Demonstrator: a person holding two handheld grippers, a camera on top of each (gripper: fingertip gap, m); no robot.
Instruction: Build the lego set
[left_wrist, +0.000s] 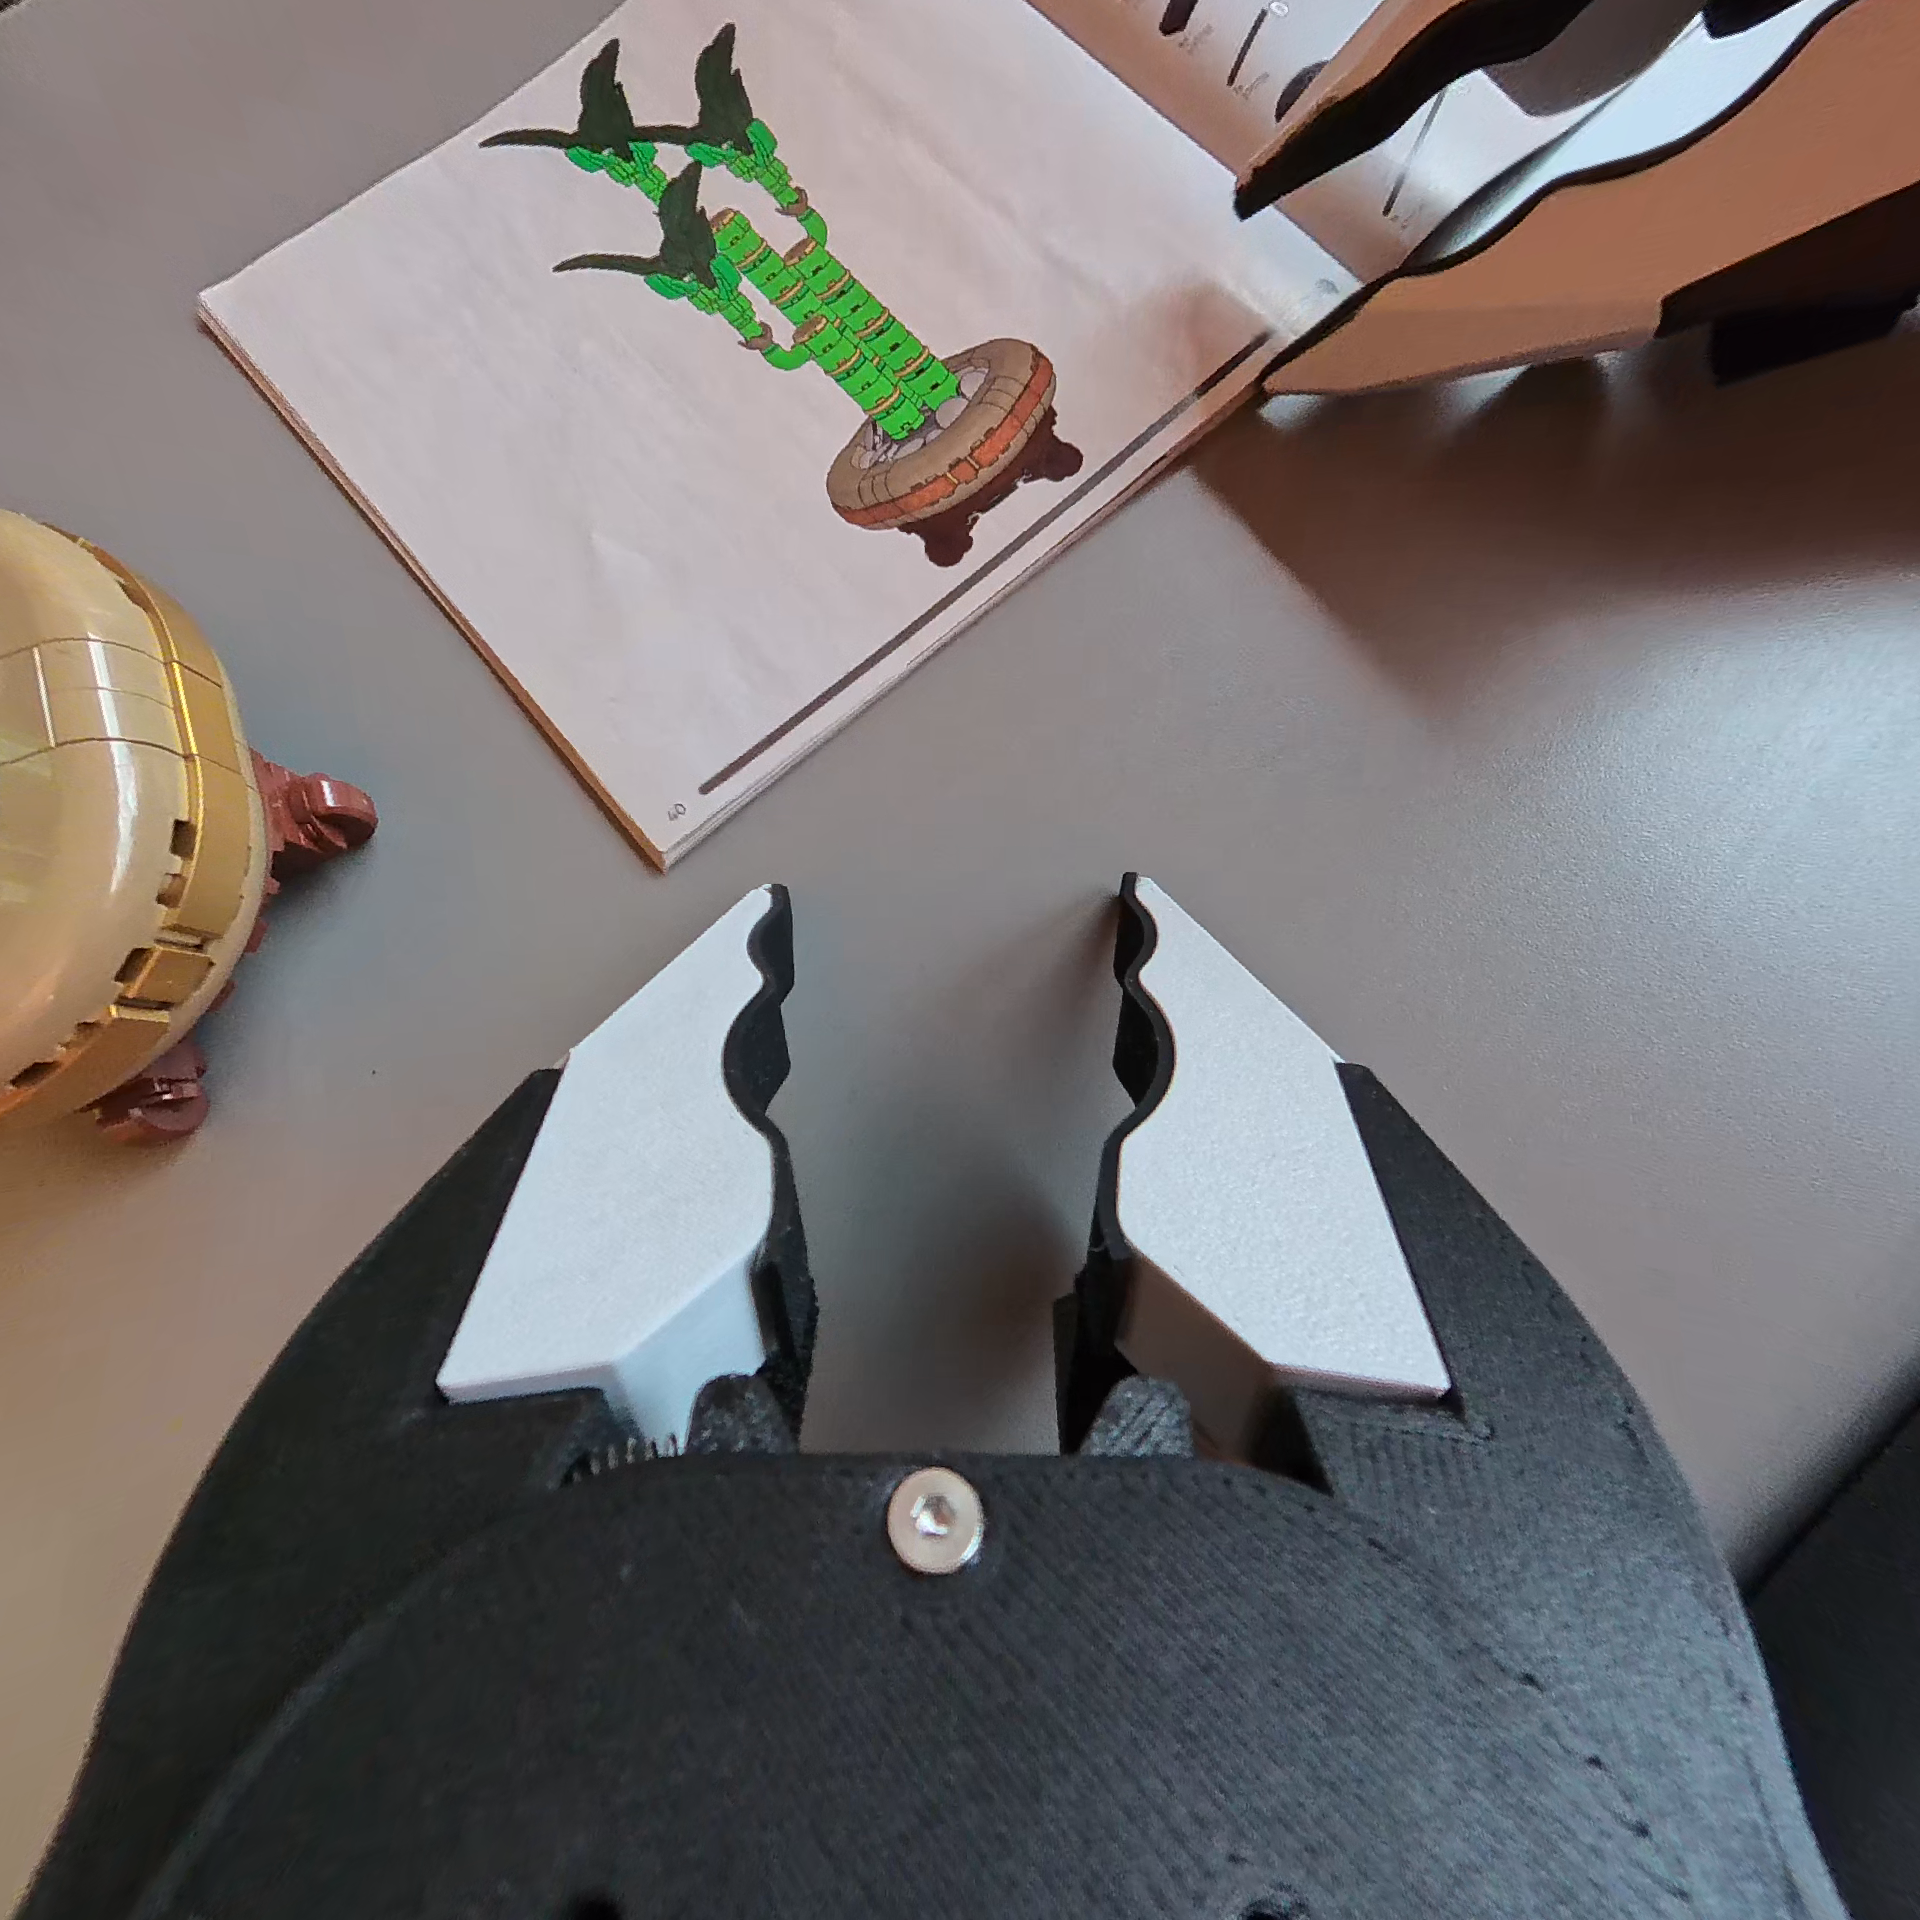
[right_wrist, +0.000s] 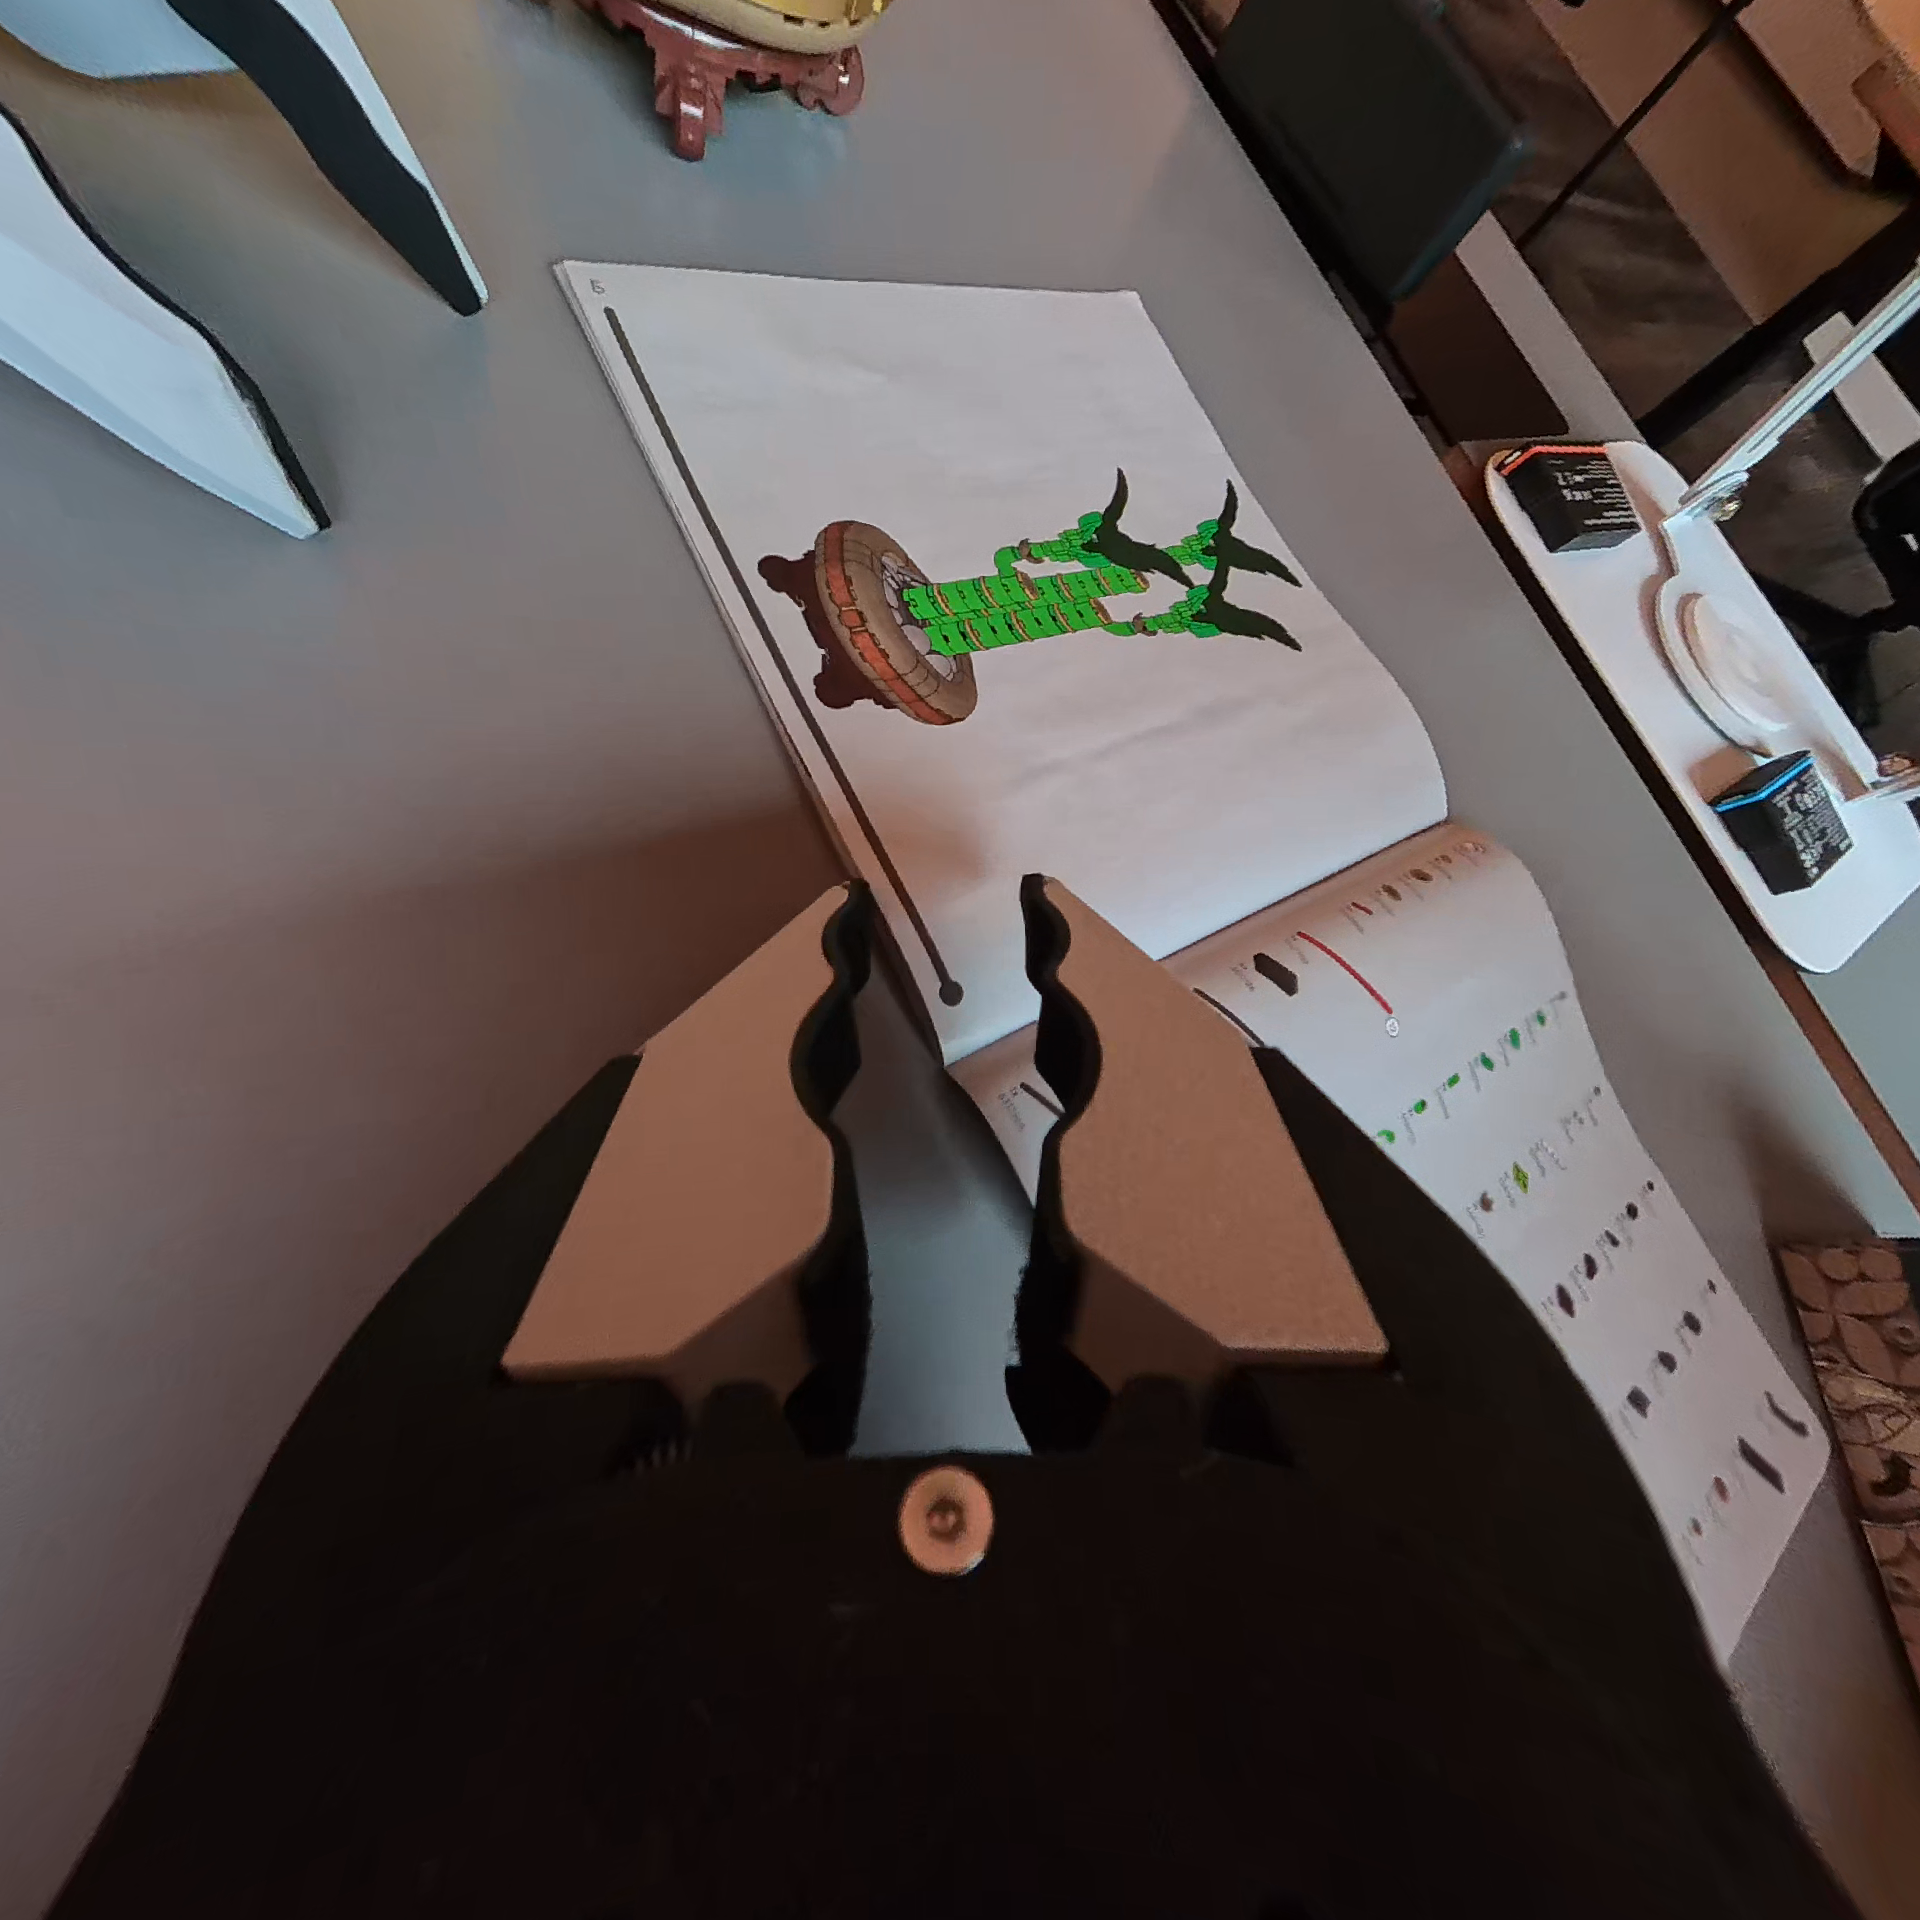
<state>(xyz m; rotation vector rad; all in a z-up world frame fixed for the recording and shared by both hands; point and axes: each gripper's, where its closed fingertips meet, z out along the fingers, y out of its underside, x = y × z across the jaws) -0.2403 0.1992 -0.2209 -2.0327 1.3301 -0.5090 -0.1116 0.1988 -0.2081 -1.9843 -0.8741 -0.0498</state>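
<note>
Grippers: my left gripper (left_wrist: 956, 894) hangs over bare grey tabletop (left_wrist: 1455, 831), jaws apart, nothing between them; my right gripper (right_wrist: 940, 888) is over the booklet's lower edge, jaws slightly apart, empty too.
Lego: the tan round brick-built pot on reddish-brown feet (left_wrist: 114, 831) stands on the table to my left gripper's left, just beside the booklet.
Booklet: the open white paper instruction booklet (left_wrist: 644, 499) shows the finished green plant.
Risk: I judge my right fingertips could snag or crease the page, and a careless left swing could knock the pot.
</note>
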